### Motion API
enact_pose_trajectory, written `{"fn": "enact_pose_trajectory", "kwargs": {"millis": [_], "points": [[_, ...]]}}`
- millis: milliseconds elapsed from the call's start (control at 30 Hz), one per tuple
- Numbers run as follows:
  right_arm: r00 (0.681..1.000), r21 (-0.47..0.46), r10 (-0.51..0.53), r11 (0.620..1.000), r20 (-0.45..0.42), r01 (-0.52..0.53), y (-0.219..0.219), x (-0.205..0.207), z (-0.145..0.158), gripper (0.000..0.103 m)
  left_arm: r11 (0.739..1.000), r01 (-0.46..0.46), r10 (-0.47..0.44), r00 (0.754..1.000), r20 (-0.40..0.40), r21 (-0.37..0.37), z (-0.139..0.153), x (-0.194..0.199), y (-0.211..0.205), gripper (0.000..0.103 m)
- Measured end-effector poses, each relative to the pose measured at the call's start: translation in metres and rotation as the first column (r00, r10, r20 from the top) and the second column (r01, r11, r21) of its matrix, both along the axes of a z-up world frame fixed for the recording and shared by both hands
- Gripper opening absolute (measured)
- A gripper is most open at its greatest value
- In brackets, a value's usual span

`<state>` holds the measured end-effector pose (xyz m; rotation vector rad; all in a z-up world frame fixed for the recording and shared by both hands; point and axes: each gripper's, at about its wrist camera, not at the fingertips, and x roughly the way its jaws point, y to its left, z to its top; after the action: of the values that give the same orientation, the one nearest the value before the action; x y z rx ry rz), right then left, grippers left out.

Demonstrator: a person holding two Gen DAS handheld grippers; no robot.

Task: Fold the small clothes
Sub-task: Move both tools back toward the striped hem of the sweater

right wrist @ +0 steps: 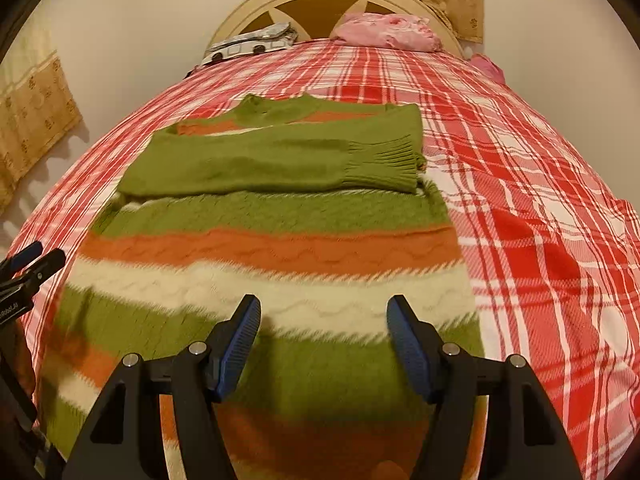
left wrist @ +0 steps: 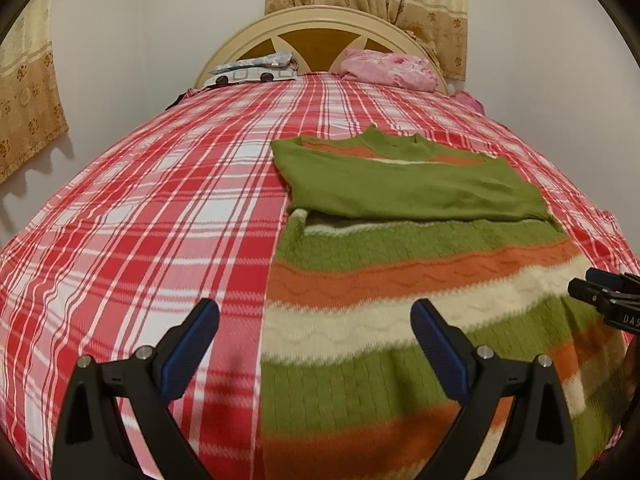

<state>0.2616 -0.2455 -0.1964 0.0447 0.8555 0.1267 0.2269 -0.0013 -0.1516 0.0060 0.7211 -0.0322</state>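
knitted sweater, sleeves in, body still to fold

from the left wrist view we see the striped sweater (left wrist: 420,276) lying flat on the red plaid bedspread (left wrist: 140,220), toward its right half, collar pointing at the headboard (left wrist: 320,28). both green sleeves are already laid across the chest, one over the other, forming a band below the neck. our left gripper (left wrist: 316,344) hangs above the sweater's left edge with its jaws wide apart and nothing between them; one blue pad sits over the plaid, the other over the cream stripe. the right gripper (left wrist: 608,296) shows at the frame's right edge, too cropped to read there.

from the right wrist view we see the same sweater (right wrist: 260,248) from its other side, the ribbed cuff (right wrist: 384,164) of the upper sleeve reaching the right edge of the body. our right gripper (right wrist: 324,344) hovers over the lower stripes, jaws apart and empty. the left gripper (right wrist: 28,268) peeks in at the far left.

we judge the task roughly half done: sleeves are folded, the body is still full length. what remains, we think, is taking the hem, which lies close under both cameras and mostly out of sight, and bringing it up toward the collar. pillows (right wrist: 384,30) at the headboard play no part.
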Motion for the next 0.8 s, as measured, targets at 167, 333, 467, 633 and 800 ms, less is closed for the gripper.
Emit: {"fn": "enact_pose_trajectory", "kwargs": {"millis": [167, 333, 467, 633, 800], "points": [[0.999, 0.006, 0.03, 1.0, 0.01, -0.03, 0.006, -0.023, 0.001, 0.066, 1.0, 0.011, -0.011, 1.0, 0.007, -0.011, 0.001, -0.02, -0.003, 0.099], [0.999, 0.006, 0.05, 0.999, 0.008, -0.05, 0.012, -0.042, -0.002, 0.066, 1.0, 0.016, -0.015, 1.0, 0.012, -0.021, -0.001, -0.04, -0.002, 0.099], [0.998, 0.008, 0.056, 0.998, 0.006, -0.056, 0.014, -0.056, -0.005, 0.067, 0.999, 0.011, -0.01, 1.0, 0.013, -0.041, -0.002, -0.056, 0.002, 0.099], [0.999, 0.018, 0.052, 0.998, 0.008, -0.052, 0.013, -0.071, -0.006, 0.066, 0.998, 0.007, -0.006, 1.0, 0.017, -0.061, -0.003, -0.076, 0.009, 0.099], [0.999, 0.031, 0.051, 0.998, 0.012, -0.051, 0.013, -0.09, -0.008, 0.066, 0.998, -0.001, 0.001, 1.0, 0.002, -0.067, -0.005, -0.096, 0.021, 0.099]]}}
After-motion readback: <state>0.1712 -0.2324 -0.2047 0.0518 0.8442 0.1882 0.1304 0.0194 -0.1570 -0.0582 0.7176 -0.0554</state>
